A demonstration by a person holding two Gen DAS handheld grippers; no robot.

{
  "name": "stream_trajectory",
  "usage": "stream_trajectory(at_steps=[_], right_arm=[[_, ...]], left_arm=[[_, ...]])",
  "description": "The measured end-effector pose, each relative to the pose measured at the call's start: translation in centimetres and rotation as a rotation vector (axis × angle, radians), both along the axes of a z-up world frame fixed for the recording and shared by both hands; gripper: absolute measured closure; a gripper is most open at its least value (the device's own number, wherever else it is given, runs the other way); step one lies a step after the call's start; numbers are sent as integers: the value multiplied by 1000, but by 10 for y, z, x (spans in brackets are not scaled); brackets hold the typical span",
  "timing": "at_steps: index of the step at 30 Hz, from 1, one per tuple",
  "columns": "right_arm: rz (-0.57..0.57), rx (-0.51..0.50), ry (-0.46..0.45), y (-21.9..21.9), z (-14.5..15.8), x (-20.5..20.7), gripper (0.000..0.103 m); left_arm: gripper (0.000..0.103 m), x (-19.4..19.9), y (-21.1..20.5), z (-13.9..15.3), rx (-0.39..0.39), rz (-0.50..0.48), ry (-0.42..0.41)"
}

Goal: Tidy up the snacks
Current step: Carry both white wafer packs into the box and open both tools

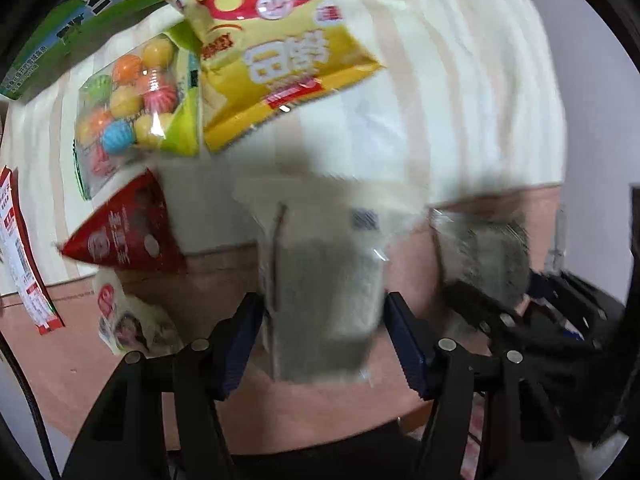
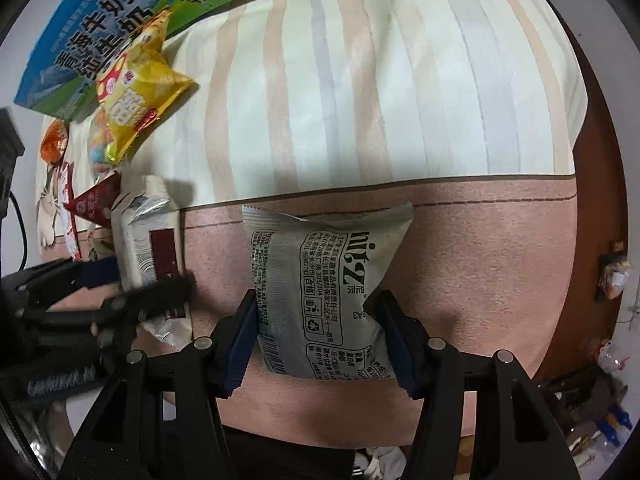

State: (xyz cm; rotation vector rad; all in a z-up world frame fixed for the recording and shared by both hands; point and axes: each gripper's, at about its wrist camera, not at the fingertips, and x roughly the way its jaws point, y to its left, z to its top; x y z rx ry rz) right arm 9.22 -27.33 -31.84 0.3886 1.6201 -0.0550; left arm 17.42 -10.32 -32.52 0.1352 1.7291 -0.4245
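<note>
My left gripper (image 1: 324,320) is shut on a pale snack packet (image 1: 320,280), blurred, held above the bed's pink edge. My right gripper (image 2: 316,332) is shut on a grey printed snack packet (image 2: 324,288). In the right wrist view the left gripper (image 2: 132,292) and its packet (image 2: 148,240) show at the left. In the left wrist view the right gripper (image 1: 500,304) with its packet (image 1: 480,248) shows at the right. A yellow chip bag (image 1: 276,52), a bag of coloured candy balls (image 1: 128,100) and a red triangular packet (image 1: 124,232) lie on the striped sheet.
Milk cartons (image 2: 92,40) stand at the sheet's far left corner. More small packets (image 1: 128,320) lie at the left by a red-and-white wrapper (image 1: 24,256). The striped sheet (image 2: 380,100) stretches right. Clutter lies on the floor (image 2: 592,420) at the right.
</note>
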Motion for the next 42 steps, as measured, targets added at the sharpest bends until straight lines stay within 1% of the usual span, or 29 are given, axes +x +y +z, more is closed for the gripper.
stream_trajectory(at_steps=[1, 3, 5, 6, 8, 10, 11, 13, 15, 16, 18, 19, 20, 22, 24, 25, 27, 28, 30, 32, 34, 35, 36, 37, 39, 42], right_arm=[[-5, 6, 1, 1, 1, -3, 40], [-23, 11, -1, -5, 0, -2, 39], [-27, 0, -12, -1, -1, -1, 39], [-32, -4, -17, -1, 0, -2, 40], [-42, 0, -31, -2, 5, -8, 43], [-34, 20, -31, -2, 10, -11, 43], [-19, 35, -20, 1, 8, -12, 43], [-7, 39, 8, 6, 2, -12, 39], [-5, 32, 12, 9, -4, -11, 34], [-1, 22, 13, 11, -6, -10, 34], [13, -11, 0, 14, -9, -9, 35], [14, -27, -13, 15, -8, -9, 40], [17, -41, -22, 18, -6, -10, 44], [7, -39, -44, 14, 2, -10, 54], [-8, -33, -70, 4, 16, -12, 55], [-17, -24, -90, -1, 26, -10, 55], [-31, -3, -128, -11, 48, -6, 55], [-35, 7, -149, -14, 59, -3, 55], [-42, 33, -212, -20, 91, 11, 55], [-43, 62, -270, -25, 120, 28, 55], [-31, 76, -337, -32, 151, 53, 55], [-19, 80, -379, -28, 169, 74, 55], [-10, 79, -400, -28, 178, 87, 55], [1, 75, -426, -28, 188, 105, 55], [24, 44, -453, -19, 197, 141, 55], [46, 12, -441, -15, 192, 199, 55]], left_arm=[[42, 6, -1, -5, 3, 1, 5], [42, 16, -20, -14, 21, -7, -5], [42, 15, -26, -14, 28, -17, -32], [45, 14, -28, -11, 28, -12, -40], [45, 12, -28, -3, 36, 3, -60], [45, 7, -17, 0, 46, 18, -65], [45, 7, -13, -2, 50, 19, -60], [43, 6, -11, -9, 57, 25, -46], [43, 13, -18, -20, 60, 41, -31], [43, 13, -18, -22, 65, 43, -33], [45, 18, -23, -22, 72, 33, -56], [46, 16, -25, -17, 75, 22, -71], [46, 15, -36, -9, 76, 10, -95], [46, 14, -40, 9, 69, -10, -144], [46, 14, -44, 36, 33, -20, -188], [46, 22, -45, 47, 18, -25, -213], [46, 31, -52, 84, -30, -29, -280], [46, 35, -53, 96, -47, -26, -298], [46, 50, -54, 127, -99, -6, -335], [46, 74, -53, 159, -145, 19, -365], [46, 99, -44, 188, -181, 49, -397], [46, 104, -25, 206, -191, 62, -412], [46, 119, -15, 212, -192, 74, -430], [46, 138, -12, 221, -177, 87, -458], [46, 159, 5, 231, -149, 111, -484], [46, 213, 20, 221, -95, 152, -476]])
